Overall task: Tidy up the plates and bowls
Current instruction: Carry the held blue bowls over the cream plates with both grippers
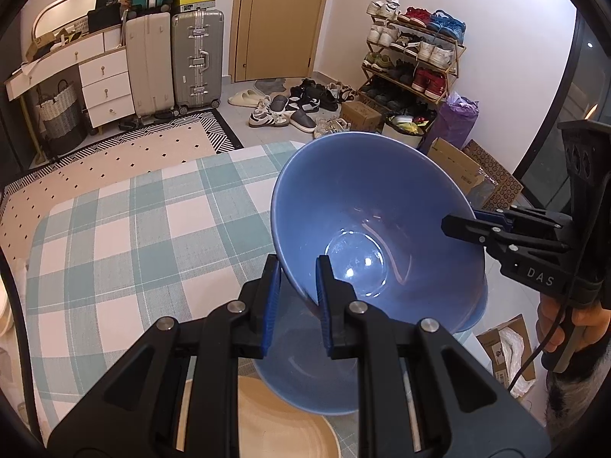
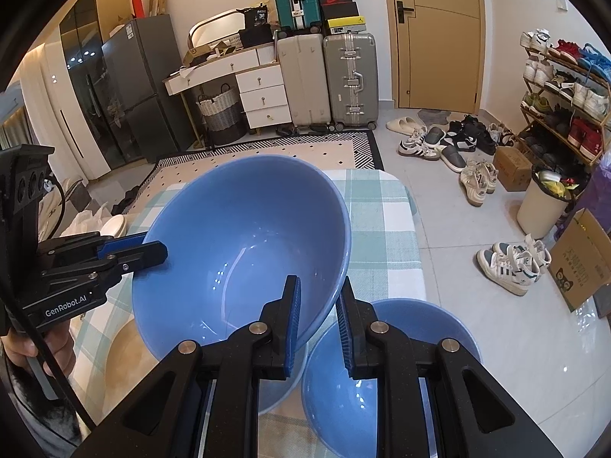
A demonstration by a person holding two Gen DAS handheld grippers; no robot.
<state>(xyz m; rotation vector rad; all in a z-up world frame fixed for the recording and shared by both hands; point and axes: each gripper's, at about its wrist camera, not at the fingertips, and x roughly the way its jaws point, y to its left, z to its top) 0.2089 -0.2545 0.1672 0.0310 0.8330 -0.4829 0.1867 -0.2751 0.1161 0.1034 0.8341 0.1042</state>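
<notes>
A large blue bowl (image 1: 378,221) hangs tilted above a table with a teal-checked cloth (image 1: 126,229), carried by both grippers. The left gripper (image 1: 294,297) is clenched on its rim at the 7 o'clock edge; the right gripper (image 2: 319,320) is clenched on the opposite rim. Below sit a second blue bowl (image 2: 385,374) and a tan plate (image 1: 267,420).

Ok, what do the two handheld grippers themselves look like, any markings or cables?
Both are black plastic with silver pivot bolts and ribbed blue pads. The left gripper reads "GenRobot.AI" on its side, with a black cable trailing past the handle. The right gripper shows "DAS" lettering and also has a black cable.
</notes>
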